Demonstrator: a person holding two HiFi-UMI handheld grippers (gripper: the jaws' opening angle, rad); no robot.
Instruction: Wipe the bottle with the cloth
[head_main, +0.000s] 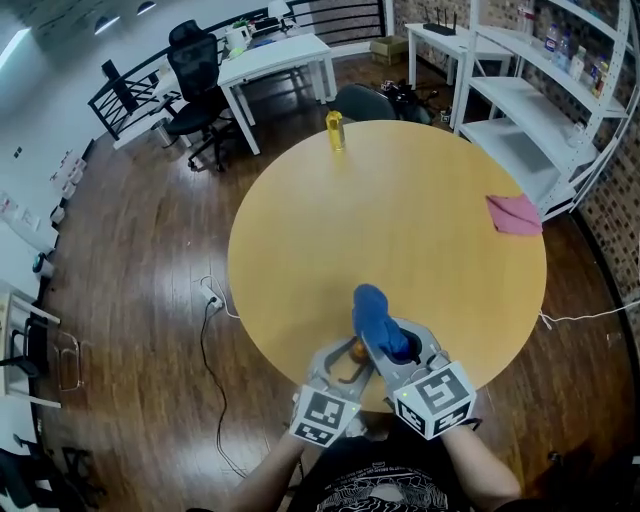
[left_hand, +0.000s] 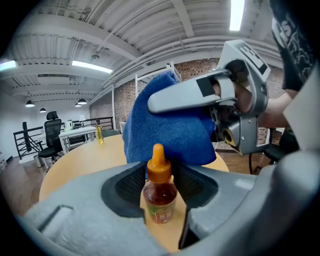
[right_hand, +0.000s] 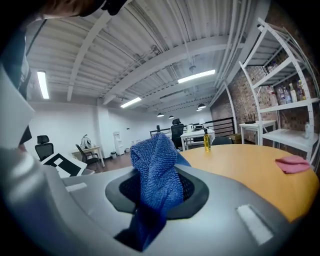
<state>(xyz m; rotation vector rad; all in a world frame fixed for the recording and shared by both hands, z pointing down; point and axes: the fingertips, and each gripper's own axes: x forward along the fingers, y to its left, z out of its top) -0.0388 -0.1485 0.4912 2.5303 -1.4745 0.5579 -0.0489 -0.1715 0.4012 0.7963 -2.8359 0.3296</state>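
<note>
The small bottle (left_hand: 159, 192) has an orange dropper cap, amber liquid and a pale label edged in green. It stands upright on the counter (head_main: 420, 230), low centre in the head view, between the spread jaws of the left gripper (head_main: 343, 360), whose pads do not press on it. The right gripper (head_main: 392, 345) has its jaws pinched on a blue cloth (right_hand: 157, 170), held just behind the bottle.

Left claw (left_hand: 161, 176), right claw (right_hand: 160, 186): grey shells, black pads (left_hand: 127, 187), marker cubes (head_main: 325, 415); black printed T-shirt (head_main: 385, 487).
</note>
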